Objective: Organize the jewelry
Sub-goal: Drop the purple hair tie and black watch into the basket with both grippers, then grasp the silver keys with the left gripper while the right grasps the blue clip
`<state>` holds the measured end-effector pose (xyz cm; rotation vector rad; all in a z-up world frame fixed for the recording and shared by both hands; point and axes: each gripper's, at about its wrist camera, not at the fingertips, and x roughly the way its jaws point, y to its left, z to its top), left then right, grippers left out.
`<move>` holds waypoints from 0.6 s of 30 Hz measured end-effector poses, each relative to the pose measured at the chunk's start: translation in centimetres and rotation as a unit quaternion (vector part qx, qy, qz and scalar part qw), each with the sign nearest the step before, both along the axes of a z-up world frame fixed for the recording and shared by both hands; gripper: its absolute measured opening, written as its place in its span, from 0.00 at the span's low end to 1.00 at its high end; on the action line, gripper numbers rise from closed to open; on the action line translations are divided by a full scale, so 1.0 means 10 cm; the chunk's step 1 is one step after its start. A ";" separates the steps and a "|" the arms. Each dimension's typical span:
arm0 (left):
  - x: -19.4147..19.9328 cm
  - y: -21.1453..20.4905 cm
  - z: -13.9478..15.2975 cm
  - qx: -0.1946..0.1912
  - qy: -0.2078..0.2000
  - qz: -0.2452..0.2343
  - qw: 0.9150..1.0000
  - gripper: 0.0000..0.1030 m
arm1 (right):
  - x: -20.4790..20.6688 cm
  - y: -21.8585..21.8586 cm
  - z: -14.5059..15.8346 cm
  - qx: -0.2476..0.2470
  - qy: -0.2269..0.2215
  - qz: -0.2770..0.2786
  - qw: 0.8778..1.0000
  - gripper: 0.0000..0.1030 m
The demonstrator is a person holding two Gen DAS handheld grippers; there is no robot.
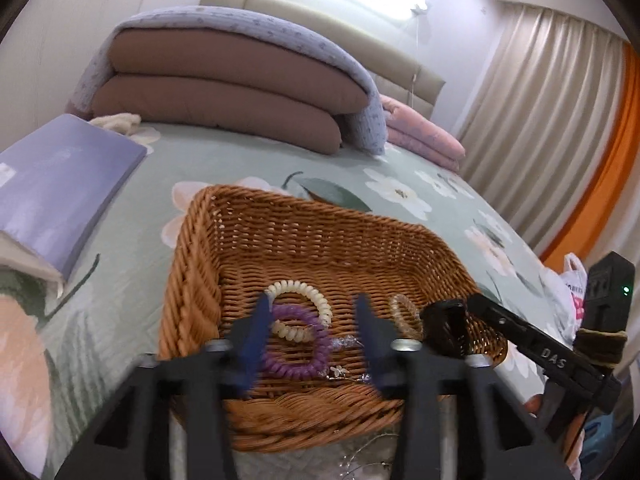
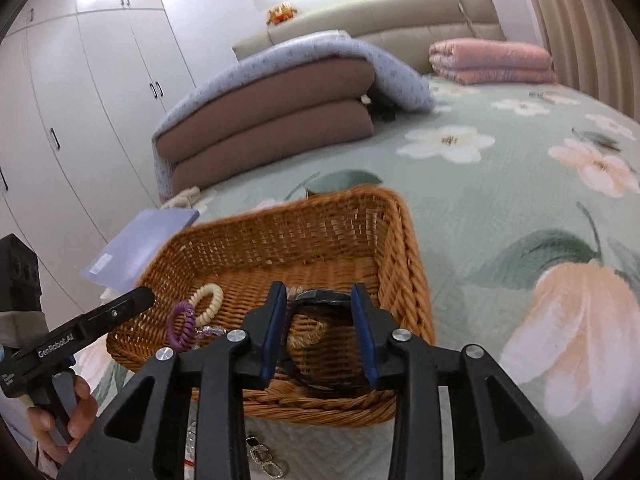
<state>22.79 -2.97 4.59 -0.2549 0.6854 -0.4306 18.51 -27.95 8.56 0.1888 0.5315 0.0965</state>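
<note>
The right claw [image 2: 320, 330] hangs over the near end of the wicker basket [image 2: 404, 240], its blue pads [image 2: 276, 320] pinching a dark ring-shaped band [image 2: 322, 297], maybe a watch or bracelet; I can't make out which. Just under it, on the basket floor, sits a small tan coiled hair tie [image 2: 306, 334].

The left claw [image 1: 312, 334] hovers over the same basket [image 1: 192, 280] from its other near corner, pads [image 1: 258, 326] spread apart with nothing between them. Below that gap lie a purple coiled tie [image 1: 298, 344] and a cream coiled tie [image 1: 304, 308], overlapping each other, with a small sparkly clip or chain [image 1: 344, 342] touching the purple one. The tan tie [image 1: 404, 314] is off to the right of these, near the other claw's dark tip [image 1: 448, 324].

The basket rests on a pale green floral bedspread [image 2: 500, 208]. In front of its near rim, on the bedspread, lies a chain with clear stones [image 2: 266, 458]. To the left of the basket is a lilac book [image 1: 60, 188]. Farther up the bed sits a folded brown quilt [image 1: 224, 88] under a lavender cover, and beside it a folded pink blanket [image 2: 492, 60]. White wardrobes [image 2: 80, 100] line the wall.
</note>
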 end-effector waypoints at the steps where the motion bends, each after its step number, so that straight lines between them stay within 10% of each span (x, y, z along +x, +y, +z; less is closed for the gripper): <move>1: -0.05 0.01 0.03 0.002 -0.009 -0.001 1.000 0.50 | -0.06 0.02 0.03 -0.007 -0.011 0.002 1.000 0.36; 8: -0.52 0.04 0.26 0.006 -0.056 -0.013 0.998 0.50 | -0.65 0.28 0.19 -0.043 -0.057 0.043 0.997 0.36; 18: -1.37 0.43 -0.11 -0.005 0.000 -0.003 1.000 0.50 | -1.31 0.60 -0.24 -0.072 -0.012 0.103 0.992 0.36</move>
